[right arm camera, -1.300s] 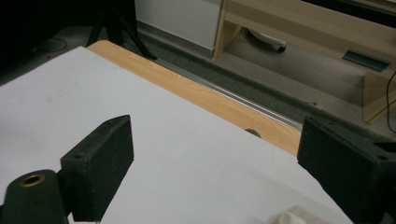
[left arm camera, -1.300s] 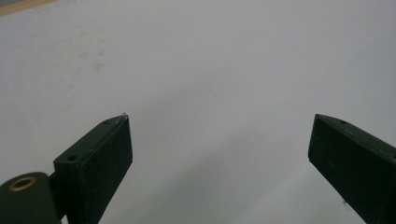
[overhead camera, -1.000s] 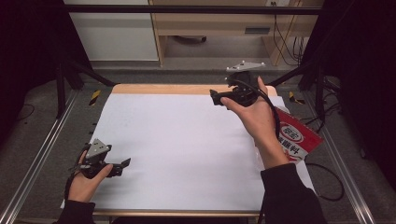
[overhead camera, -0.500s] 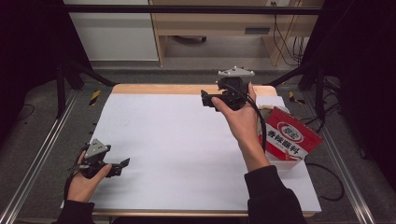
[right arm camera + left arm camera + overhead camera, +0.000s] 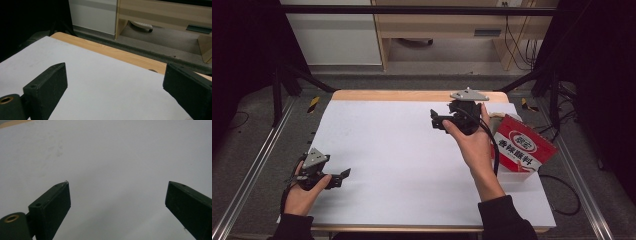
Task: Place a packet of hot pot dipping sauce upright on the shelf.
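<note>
My left gripper (image 5: pixel 343 175) rests low at the near left of the white sheet (image 5: pixel 402 160), held in a hand and pointing right. Its jaws stand wide apart over bare white sheet (image 5: pixel 112 157), with nothing between them in the left gripper view (image 5: pixel 117 186). A hand holds my right gripper (image 5: pixel 435 120) above the far right part of the sheet, pointing left. It is open as well in the right gripper view (image 5: pixel 115 67), empty, facing the sheet and the wooden table edge (image 5: pixel 120 53).
A red and white printed packet (image 5: pixel 522 147) lies at the table's right edge, just right of the right forearm. Metal rails (image 5: pixel 257 170) run along both sides. A wooden cabinet (image 5: pixel 162 12) and grey floor lie beyond the far edge.
The right gripper has moved left and a little nearer, from the far right corner toward the sheet's middle, uncovering the packet. The left gripper has stayed put.
</note>
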`<act>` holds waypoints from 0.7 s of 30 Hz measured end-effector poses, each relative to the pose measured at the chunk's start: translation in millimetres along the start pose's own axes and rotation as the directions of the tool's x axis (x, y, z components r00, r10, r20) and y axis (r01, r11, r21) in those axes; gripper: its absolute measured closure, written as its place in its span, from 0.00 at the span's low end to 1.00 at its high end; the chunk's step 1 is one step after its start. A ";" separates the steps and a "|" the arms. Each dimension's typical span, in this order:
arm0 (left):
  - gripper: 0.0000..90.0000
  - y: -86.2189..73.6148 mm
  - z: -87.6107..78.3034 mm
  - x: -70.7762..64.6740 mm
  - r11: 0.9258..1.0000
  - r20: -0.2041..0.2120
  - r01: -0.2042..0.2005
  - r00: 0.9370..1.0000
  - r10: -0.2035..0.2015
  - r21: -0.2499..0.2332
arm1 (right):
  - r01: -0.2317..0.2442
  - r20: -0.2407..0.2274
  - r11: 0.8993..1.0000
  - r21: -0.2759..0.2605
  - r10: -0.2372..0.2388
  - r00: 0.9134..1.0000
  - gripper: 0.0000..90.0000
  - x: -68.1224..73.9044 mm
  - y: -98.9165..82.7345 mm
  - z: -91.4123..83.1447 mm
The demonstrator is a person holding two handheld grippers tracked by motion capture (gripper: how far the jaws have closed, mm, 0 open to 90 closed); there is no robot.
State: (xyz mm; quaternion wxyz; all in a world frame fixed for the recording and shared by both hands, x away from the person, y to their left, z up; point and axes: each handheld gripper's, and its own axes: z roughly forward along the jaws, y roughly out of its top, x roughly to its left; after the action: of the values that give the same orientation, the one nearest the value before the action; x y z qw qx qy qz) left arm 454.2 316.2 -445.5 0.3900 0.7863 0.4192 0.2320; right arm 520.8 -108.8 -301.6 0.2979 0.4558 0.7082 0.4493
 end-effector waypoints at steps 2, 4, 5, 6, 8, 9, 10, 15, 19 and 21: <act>0.07 0.6 0.2 -0.2 1.000 0.000 -0.006 1.000 0.006 0.000 | 0.005 -0.001 1.000 0.002 -0.005 1.000 0.07 1.0 -6.6 -1.1; 0.07 0.7 0.6 -0.5 1.000 -0.002 -0.009 1.000 0.009 -0.001 | 0.004 0.002 1.000 -0.002 -0.004 1.000 0.07 1.7 -13.3 -1.8; 0.07 0.6 0.7 -0.6 1.000 -0.001 -0.011 1.000 0.011 0.000 | 0.002 0.002 1.000 0.001 -0.002 1.000 0.07 2.0 -16.6 -1.9; 0.07 0.3 0.8 -1.0 1.000 -0.002 -0.008 1.000 0.008 -0.001 | 0.001 -0.002 1.000 0.004 -0.001 1.000 0.07 2.2 -19.7 -1.8; 0.07 -0.9 -0.9 -1.3 1.000 -0.006 -0.009 1.000 0.009 0.003 | -0.004 -0.006 1.000 0.005 0.004 1.000 0.07 3.0 -25.6 -2.1; 0.07 -1.2 -1.6 -1.5 1.000 -0.007 -0.007 1.000 0.007 0.001 | -0.005 -0.012 1.000 0.008 0.005 1.000 0.07 3.6 -28.9 -2.8; 0.07 -1.2 -2.3 -1.2 1.000 -0.007 -0.007 1.000 0.007 0.000 | -0.008 -0.013 1.000 0.008 0.008 1.000 0.07 4.2 -30.7 -3.4; 0.07 -1.8 -1.9 -1.6 1.000 -0.016 -0.011 1.000 0.011 0.006 | -0.008 -0.025 1.000 0.008 0.008 1.000 0.08 5.6 -43.3 -6.9; 0.06 -1.4 -2.3 -2.0 1.000 -0.020 -0.013 1.000 0.013 0.003 | -0.006 -0.031 1.000 0.016 0.007 0.999 0.08 6.1 -53.8 -7.6; 0.06 -1.5 -2.1 -2.0 1.000 -0.019 -0.014 1.000 0.014 0.004 | -0.006 -0.036 1.000 0.022 0.007 0.999 0.08 6.7 -59.5 -7.5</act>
State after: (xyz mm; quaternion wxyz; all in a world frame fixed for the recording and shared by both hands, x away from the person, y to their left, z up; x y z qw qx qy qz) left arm 451.0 315.9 -445.6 0.3830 0.7878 0.4176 0.2413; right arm 489.3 -116.2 -352.6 0.2785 0.4533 0.7168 0.4508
